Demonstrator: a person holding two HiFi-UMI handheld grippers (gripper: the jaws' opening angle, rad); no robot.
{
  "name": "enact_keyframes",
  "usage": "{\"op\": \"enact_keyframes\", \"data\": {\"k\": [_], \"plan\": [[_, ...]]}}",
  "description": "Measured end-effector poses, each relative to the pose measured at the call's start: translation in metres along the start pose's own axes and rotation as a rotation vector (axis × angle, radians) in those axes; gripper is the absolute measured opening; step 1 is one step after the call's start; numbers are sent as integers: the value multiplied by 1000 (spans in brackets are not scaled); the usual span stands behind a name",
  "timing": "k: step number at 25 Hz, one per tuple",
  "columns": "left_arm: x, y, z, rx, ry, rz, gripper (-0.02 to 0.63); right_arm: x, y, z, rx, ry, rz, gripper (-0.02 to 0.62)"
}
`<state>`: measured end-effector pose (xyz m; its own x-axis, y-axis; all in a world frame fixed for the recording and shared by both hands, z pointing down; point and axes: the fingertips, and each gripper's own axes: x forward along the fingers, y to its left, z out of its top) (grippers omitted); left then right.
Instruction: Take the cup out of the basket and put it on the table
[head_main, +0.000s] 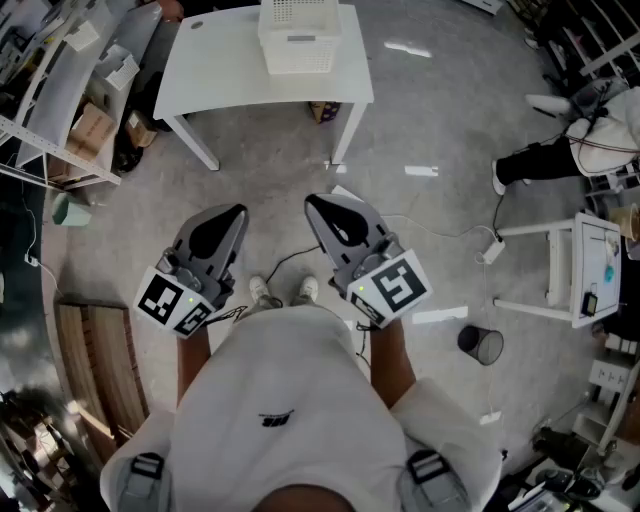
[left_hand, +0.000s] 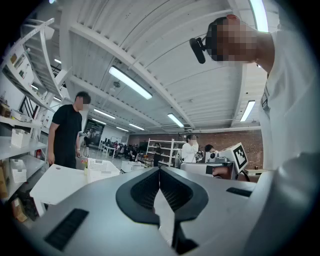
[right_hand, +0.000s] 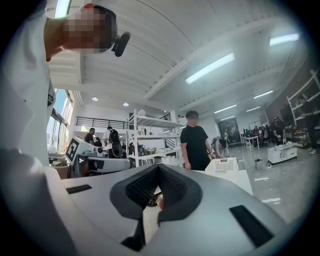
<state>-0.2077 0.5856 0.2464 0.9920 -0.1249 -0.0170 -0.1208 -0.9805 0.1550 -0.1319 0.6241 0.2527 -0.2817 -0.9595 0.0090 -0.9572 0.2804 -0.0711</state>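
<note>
I can't see inside the white perforated plastic basket (head_main: 298, 40) on the white rectangular table (head_main: 215, 70). My left gripper (head_main: 236, 213) and right gripper (head_main: 312, 201) are clenched, empty.

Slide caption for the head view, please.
Standing back from the white rectangular table bearing a white perforated plastic basket, the person holds the left gripper and right gripper shut and empty.

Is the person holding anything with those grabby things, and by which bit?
Nothing is held. The left hand-held gripper and right hand-held gripper are both shut on nothing, well short of the basket on the table.
</note>
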Motion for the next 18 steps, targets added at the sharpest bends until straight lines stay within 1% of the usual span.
{"op": "enact_keyframes", "data": {"k": [6, 12, 15, 18], "plan": [[8, -12, -3, 8, 0, 17, 12, -15, -5, -1, -6, -3, 14, 8], [10, -15, -1, 33, -4, 61, 12, -33, -15, 8, 44, -81, 19, 8], [12, -18, 0, 45, 4, 68, 12, -37, -20, 12, 27, -98, 17, 8], [16, -14, 1, 44, 9, 70, 12, -32, -23, 23, 9, -126, -6, 8]]}}
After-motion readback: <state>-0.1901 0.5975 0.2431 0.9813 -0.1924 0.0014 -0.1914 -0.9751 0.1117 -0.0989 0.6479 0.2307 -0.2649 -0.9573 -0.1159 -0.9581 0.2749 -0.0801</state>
